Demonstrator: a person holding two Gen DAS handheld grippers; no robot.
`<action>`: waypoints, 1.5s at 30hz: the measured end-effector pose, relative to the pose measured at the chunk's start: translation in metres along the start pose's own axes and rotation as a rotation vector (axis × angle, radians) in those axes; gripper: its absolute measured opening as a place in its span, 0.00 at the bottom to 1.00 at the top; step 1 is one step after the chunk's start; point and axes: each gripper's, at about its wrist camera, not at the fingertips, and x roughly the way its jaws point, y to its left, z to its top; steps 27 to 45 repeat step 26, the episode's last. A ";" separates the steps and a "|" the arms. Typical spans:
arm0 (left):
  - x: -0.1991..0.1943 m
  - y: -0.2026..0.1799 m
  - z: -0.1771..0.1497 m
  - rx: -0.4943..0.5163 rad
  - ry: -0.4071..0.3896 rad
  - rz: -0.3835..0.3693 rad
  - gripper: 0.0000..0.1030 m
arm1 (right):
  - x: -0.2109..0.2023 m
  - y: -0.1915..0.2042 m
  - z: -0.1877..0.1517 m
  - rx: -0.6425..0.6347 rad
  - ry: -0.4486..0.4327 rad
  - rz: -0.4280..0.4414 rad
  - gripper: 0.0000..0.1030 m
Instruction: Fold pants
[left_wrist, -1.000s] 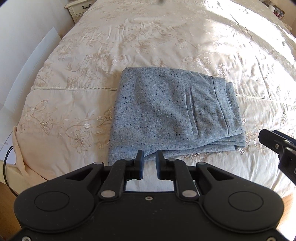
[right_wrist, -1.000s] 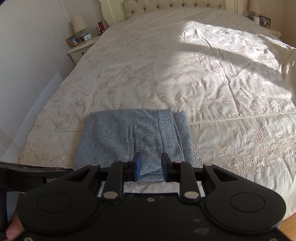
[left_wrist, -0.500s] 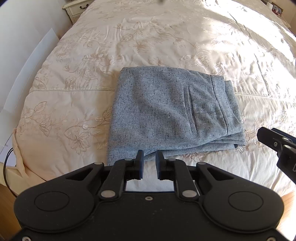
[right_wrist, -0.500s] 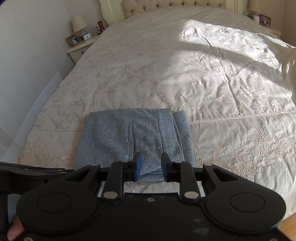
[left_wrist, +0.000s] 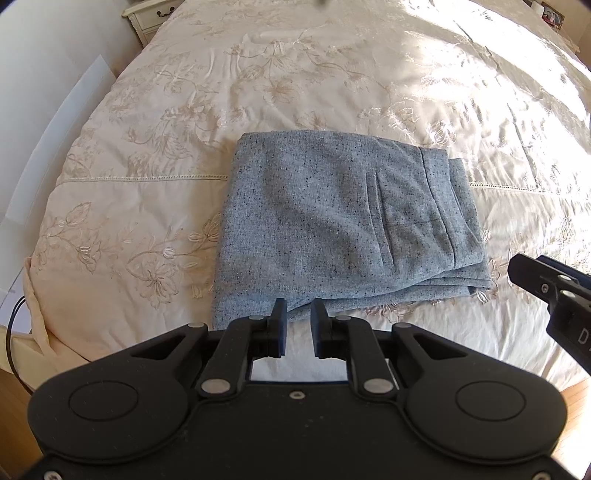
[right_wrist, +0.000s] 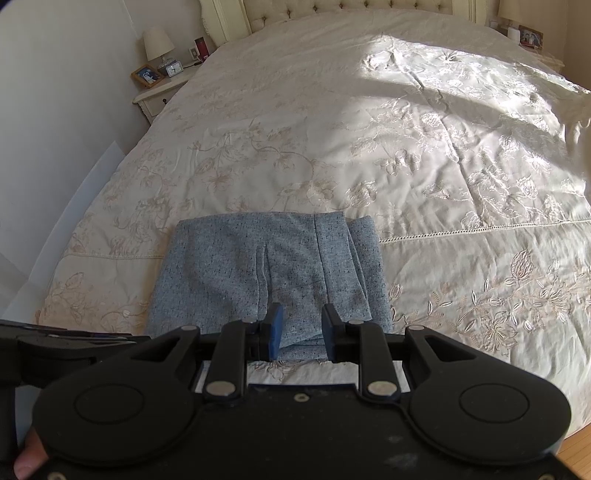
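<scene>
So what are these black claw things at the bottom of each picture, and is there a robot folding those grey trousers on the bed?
No robot here: a person holds a two-finger gripper in each hand, and a small wide-angle camera on each one looks forward along its fingers. One picture comes from the left gripper, the other from the right gripper. On the cream embroidered bedspread lie the grey speckled pants, already folded into a neat stack of layers. Both grippers hang just above the near edge of the pants with a gap between their fingers and nothing in it, so neither holds anything. At the right edge of the left picture you see the side of the other gripper.
</scene>
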 end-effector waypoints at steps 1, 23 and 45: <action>0.000 -0.001 0.000 -0.001 0.000 0.001 0.22 | 0.000 0.000 0.000 0.000 0.001 0.000 0.24; 0.009 0.001 0.005 -0.008 0.024 -0.005 0.22 | 0.012 0.006 0.005 0.004 0.025 0.006 0.24; 0.009 0.000 0.005 -0.008 0.023 -0.009 0.22 | 0.013 0.008 0.005 0.001 0.028 0.006 0.24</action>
